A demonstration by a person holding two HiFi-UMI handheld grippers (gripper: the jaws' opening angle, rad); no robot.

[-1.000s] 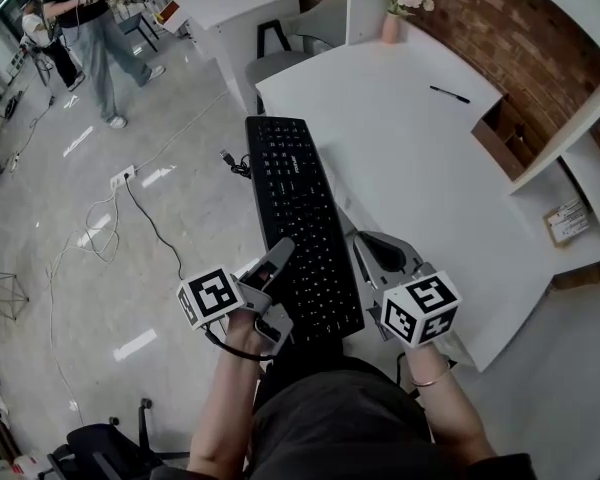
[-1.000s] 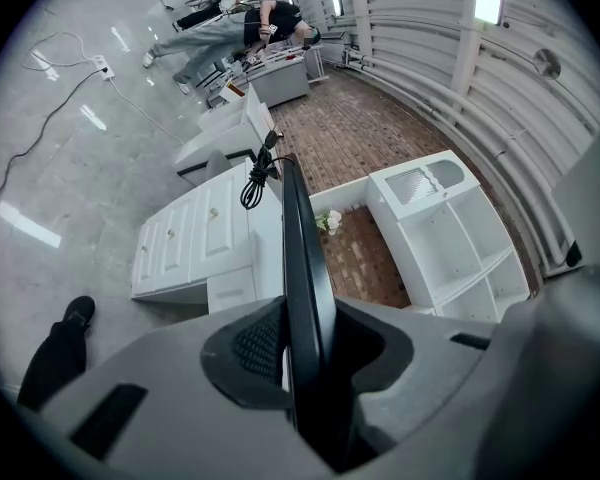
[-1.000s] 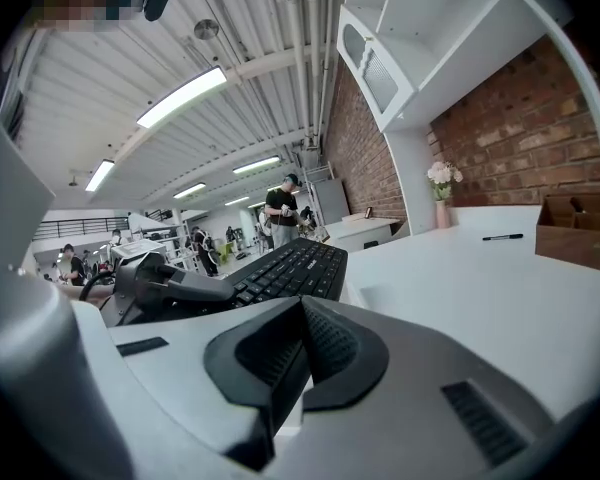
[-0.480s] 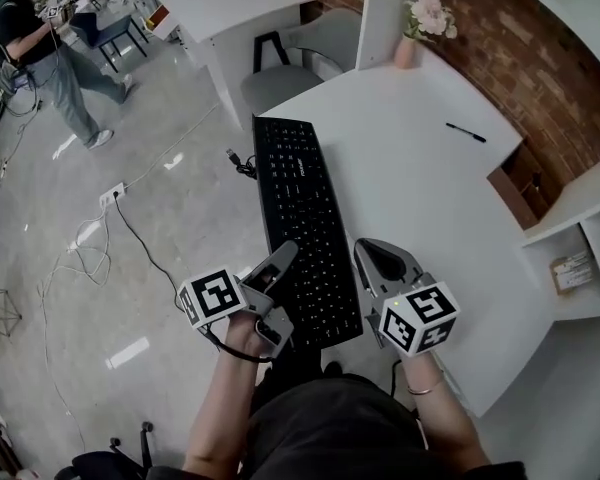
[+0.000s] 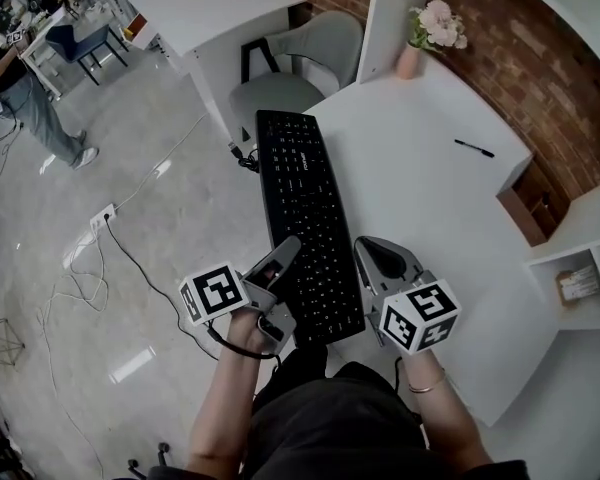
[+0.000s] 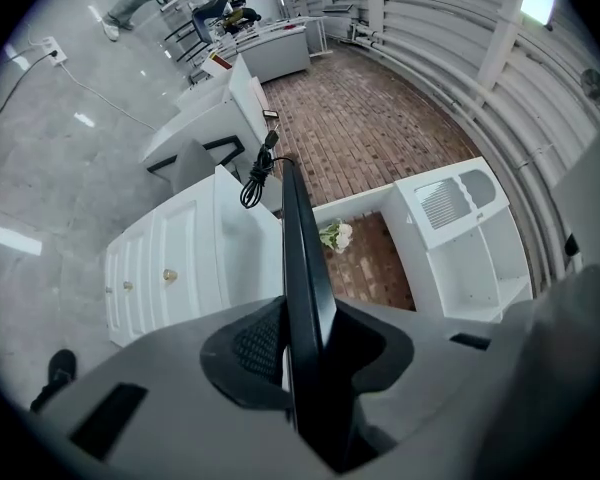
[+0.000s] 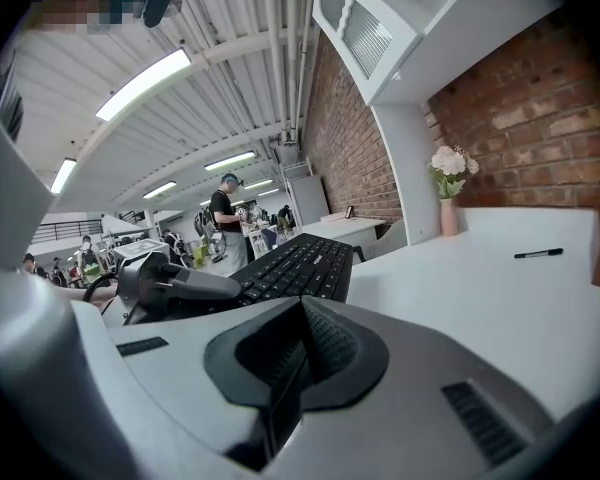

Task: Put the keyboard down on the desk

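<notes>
A long black keyboard [image 5: 305, 218] hangs level in front of me, its far end by the white desk's [image 5: 420, 188] left corner. My left gripper [image 5: 280, 263] is shut on its near left edge, and the right gripper [image 5: 365, 268] is shut on its near right edge. In the left gripper view the keyboard [image 6: 305, 268] runs edge-on out of the closed jaws [image 6: 305, 368]. The right gripper view shows the keys [image 7: 295, 263] to the left of the desk, the keyboard's edge pinched in that gripper [image 7: 290, 378]. A coiled cable [image 5: 242, 158] dangles from the far end.
A black pen [image 5: 475, 149] lies on the desk toward the back right. A pink vase of flowers [image 5: 425, 33] stands at the far corner by a brick wall. A grey chair [image 5: 290, 63] sits beyond the keyboard. Cables trail on the floor [image 5: 100, 238]; a person [image 5: 10, 78] stands far left.
Both grippers keep the same hold on the keyboard. The head view has swung, so the desk and chair sit lower and the person in the back has slid toward the left edge.
</notes>
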